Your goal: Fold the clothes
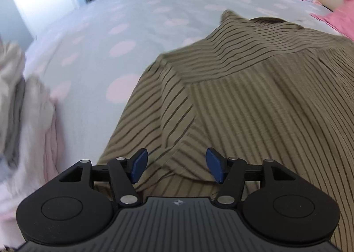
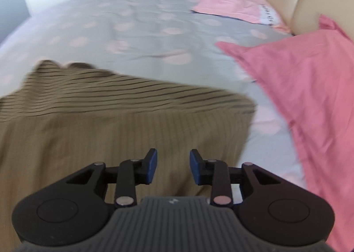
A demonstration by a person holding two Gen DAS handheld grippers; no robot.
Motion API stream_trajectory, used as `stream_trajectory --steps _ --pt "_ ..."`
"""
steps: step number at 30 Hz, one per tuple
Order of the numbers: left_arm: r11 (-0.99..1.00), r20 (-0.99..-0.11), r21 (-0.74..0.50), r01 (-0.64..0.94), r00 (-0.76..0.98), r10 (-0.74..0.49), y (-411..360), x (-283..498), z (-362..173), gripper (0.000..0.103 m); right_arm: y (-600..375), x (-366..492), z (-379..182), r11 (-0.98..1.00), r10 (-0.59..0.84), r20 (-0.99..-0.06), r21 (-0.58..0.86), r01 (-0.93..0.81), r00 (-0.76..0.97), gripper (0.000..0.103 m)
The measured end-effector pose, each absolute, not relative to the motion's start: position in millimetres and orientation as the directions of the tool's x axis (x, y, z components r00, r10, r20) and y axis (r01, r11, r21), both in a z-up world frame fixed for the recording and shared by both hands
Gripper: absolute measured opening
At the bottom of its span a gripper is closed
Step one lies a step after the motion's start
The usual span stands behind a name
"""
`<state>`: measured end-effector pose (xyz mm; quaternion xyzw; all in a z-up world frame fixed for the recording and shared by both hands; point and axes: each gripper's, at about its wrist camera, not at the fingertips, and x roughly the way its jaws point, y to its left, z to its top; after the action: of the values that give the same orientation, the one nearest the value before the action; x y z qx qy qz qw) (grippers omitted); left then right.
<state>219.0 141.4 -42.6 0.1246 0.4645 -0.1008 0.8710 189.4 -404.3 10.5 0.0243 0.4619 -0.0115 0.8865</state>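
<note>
Olive-brown striped cotton shirt (image 1: 243, 101) fills lower right of left view, spread rumpled on the polka-dot grey bedsheet (image 1: 99, 37). Left gripper (image 1: 177, 167) and right gripper (image 2: 173, 167) hover above it, fingers apart, holding nothing. Fold stage unclear.

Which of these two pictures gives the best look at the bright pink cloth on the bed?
The right wrist view: the bright pink cloth fills its right side, spread over the spotted bedsheet. The left wrist view catches only a sliver at the right edge.
</note>
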Motion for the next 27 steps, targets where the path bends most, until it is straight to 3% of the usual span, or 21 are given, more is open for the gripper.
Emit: stream_trajectory --steps 1,4,7,14,22,27 --pt "0.949 -0.834 0.112 0.296 0.547 -0.073 143.1 219.6 -43.7 0.052 -398.4 178.7 12.7 0.998 0.024 -0.819 0.051 0.03 0.573 0.041" --pt "0.956 -0.827 0.097 0.277 0.557 -0.077 146.9 221.7 -35.0 0.017 -387.2 145.5 15.6 0.998 0.044 -0.807 0.068 0.018 0.59 0.046" --pt "0.968 -0.814 0.097 0.23 0.578 -0.056 149.4 223.8 -17.2 0.003 -387.2 122.4 11.9 0.997 0.029 -0.81 0.064 0.038 0.585 0.047" --pt "0.967 -0.754 0.241 0.087 0.644 0.13 167.4 249.4 37.1 0.002 -419.7 113.6 6.2 0.984 0.005 -0.823 0.105 0.145 0.568 0.047" --pt "0.917 -0.772 0.395 0.062 0.564 0.294 176.7 289.6 20.0 0.001 -439.9 122.3 -5.8 0.977 0.01 -0.836 0.125 0.173 0.548 0.047" --pt "0.873 -0.767 0.485 0.059 0.507 0.392 182.0 314.3 7.6 0.011 -448.9 121.1 -7.1 0.976 -0.004 -0.84 0.114 0.185 0.543 0.047"
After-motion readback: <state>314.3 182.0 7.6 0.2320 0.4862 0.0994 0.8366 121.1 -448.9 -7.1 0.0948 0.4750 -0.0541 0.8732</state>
